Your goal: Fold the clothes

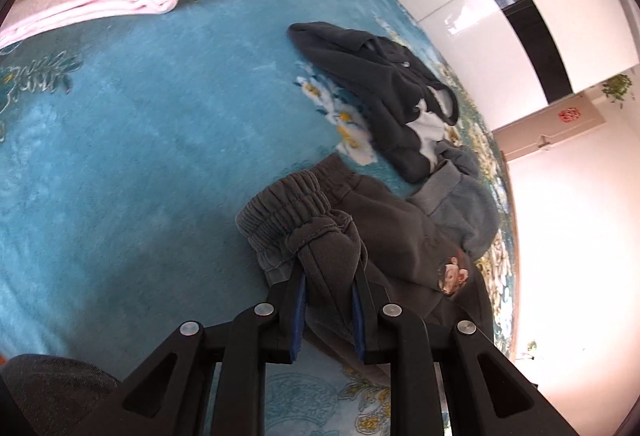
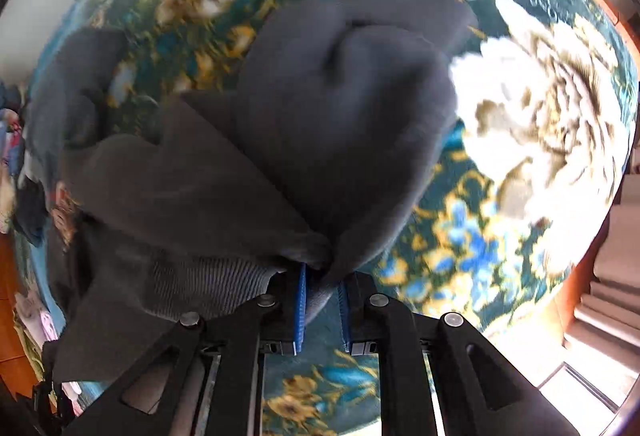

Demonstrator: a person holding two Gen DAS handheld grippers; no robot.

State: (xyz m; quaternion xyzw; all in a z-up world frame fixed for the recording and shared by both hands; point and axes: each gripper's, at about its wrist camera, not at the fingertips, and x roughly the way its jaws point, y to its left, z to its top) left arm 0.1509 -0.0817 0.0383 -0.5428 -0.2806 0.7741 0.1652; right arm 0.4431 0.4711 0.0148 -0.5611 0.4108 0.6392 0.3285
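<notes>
The grey fleece trousers point(image 1: 360, 236) lie bunched on the teal floral blanket point(image 1: 140, 156), near its edge, with both grippers clamped on them. The likely trouble is a slip: the left gripper point(image 1: 330, 276) pinches only a thick roll of fabric just beside the elastic waistband point(image 1: 280, 204), and the right gripper point(image 2: 322, 272) holds a thin gathered fold — a hard pull apart could tug either one free. The cloth could also drag the dark jacket point(image 1: 380, 88) lying just beyond the trousers. The left gripper angles down over the waistband; the right points almost straight down at the blanket, its view blurred.
</notes>
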